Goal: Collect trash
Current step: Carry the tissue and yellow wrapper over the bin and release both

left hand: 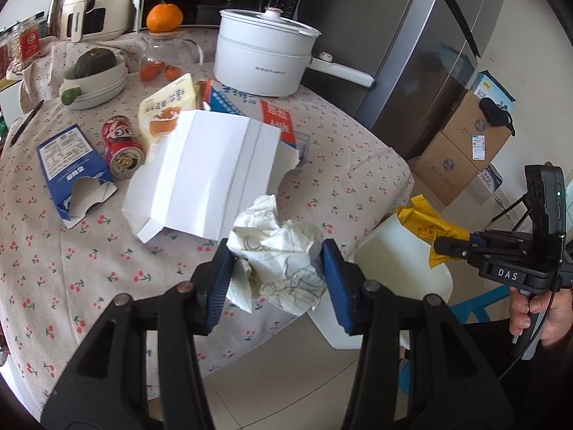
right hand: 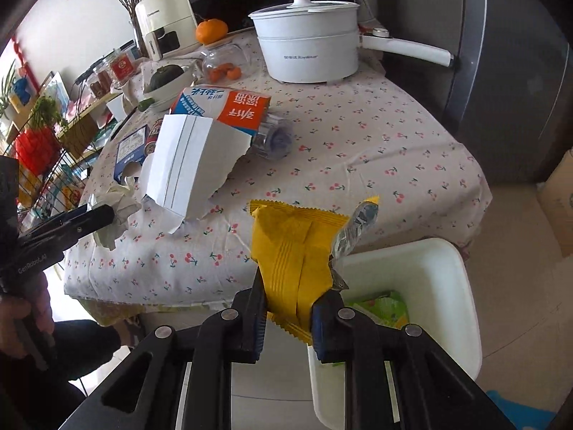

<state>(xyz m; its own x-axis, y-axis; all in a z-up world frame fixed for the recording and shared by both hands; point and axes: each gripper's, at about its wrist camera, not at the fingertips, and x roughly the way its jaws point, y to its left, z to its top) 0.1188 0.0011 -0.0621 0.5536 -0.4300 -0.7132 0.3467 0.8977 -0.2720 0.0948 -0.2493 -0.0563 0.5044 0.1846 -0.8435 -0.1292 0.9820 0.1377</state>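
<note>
My left gripper (left hand: 276, 268) is shut on a crumpled white paper (left hand: 272, 240), held just above the near edge of the cherry-print tablecloth (left hand: 89, 268). Off the table's right side, my right gripper (right hand: 294, 294) is shut on a yellow snack wrapper (right hand: 286, 243) with a torn silver flap. It hangs beside the rim of the white bin (right hand: 429, 251), which has green packaging inside. More trash lies on the table: a torn white carton (left hand: 204, 172), a blue box (left hand: 71, 165), a red can (left hand: 121, 147) and a blue-and-orange milk carton (right hand: 229, 111).
At the back of the table stand a white electric pot (left hand: 265, 57), a glass jar with an orange on its lid (left hand: 164, 18) and stacked bowls holding a squash (left hand: 96, 79). A grey fridge (left hand: 429, 71) and cardboard boxes (left hand: 465, 136) stand right of the table.
</note>
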